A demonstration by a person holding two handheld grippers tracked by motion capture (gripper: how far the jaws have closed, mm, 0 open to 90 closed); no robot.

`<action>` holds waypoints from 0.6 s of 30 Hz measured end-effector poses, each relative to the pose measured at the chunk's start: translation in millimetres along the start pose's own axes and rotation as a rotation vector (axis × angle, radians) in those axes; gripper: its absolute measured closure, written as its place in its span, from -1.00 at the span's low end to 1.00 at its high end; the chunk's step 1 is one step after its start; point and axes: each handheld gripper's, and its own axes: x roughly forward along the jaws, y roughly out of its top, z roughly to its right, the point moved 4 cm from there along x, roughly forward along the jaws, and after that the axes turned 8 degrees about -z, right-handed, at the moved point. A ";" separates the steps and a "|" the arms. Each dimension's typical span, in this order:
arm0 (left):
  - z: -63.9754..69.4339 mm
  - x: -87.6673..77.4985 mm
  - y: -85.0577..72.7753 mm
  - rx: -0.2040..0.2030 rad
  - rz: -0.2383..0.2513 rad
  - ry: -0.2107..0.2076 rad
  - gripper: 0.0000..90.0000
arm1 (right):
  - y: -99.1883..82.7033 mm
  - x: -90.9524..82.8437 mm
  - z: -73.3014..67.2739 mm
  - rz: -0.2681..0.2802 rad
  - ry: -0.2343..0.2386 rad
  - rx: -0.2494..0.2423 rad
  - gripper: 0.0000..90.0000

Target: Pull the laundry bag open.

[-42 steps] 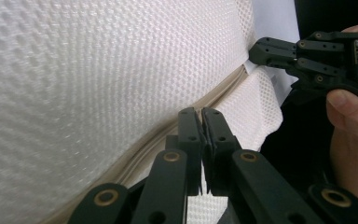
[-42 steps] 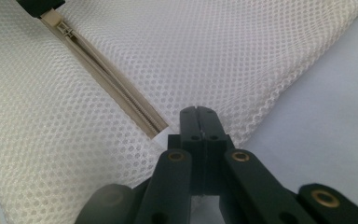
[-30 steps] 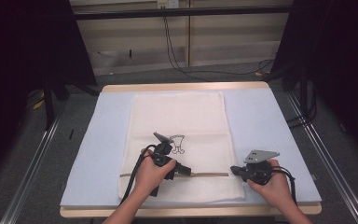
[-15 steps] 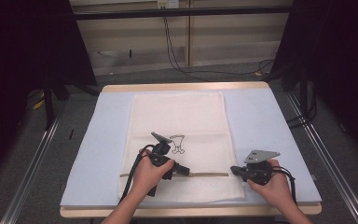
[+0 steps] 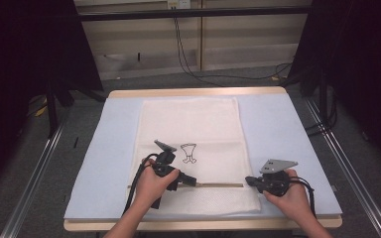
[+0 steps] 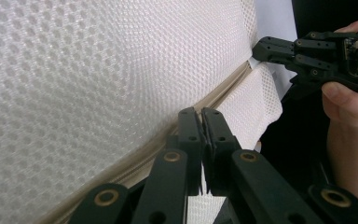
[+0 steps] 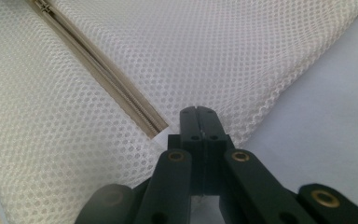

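1. Across the last second almost nothing has shifted in the high view. The left gripper (image 5: 194, 182) has crept only slightly along the zipper (image 5: 218, 185), and the right gripper (image 5: 248, 181) has stayed at the bag's right edge.
2. I judge that the zipper work is paused or only just starting. One hand is set at the zipper line and the other anchors the bag beside the zipper's end.
3. The left gripper's jaws are clenched tight, their tips (image 6: 201, 112) right on the beige zipper tape (image 6: 223, 93). Whether they pinch the slider I cannot tell, as the tips hide that spot.
4. The right gripper's jaws are pressed together too (image 7: 199, 109), lying over the mesh near its edge, just beside the end of the zipper (image 7: 102, 70). From the left gripper view its tips (image 6: 256, 49) meet the bag's border, but a pinch of fabric cannot be confirmed.
5. The white mesh laundry bag (image 5: 188, 124) lies flat in the middle of the pale blue mat (image 5: 273, 124) on the tabletop (image 5: 193, 92). Its long side runs away from the person.
6. Its weave is an open honeycomb net. The zipper crosses it near the person's end, and a small black outline print (image 5: 188, 152) sits just beyond the left gripper.
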 end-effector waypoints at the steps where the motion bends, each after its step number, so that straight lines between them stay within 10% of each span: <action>1: 0.0 0.0 0.0 0.000 0.000 0.000 0.94 | 0.0 -0.1 -0.1 -0.001 0.000 0.001 1.00; 18: -7.8 -11.4 -6.2 -0.002 0.023 -0.005 0.94 | -0.1 0.0 -0.2 0.000 -0.001 0.003 1.00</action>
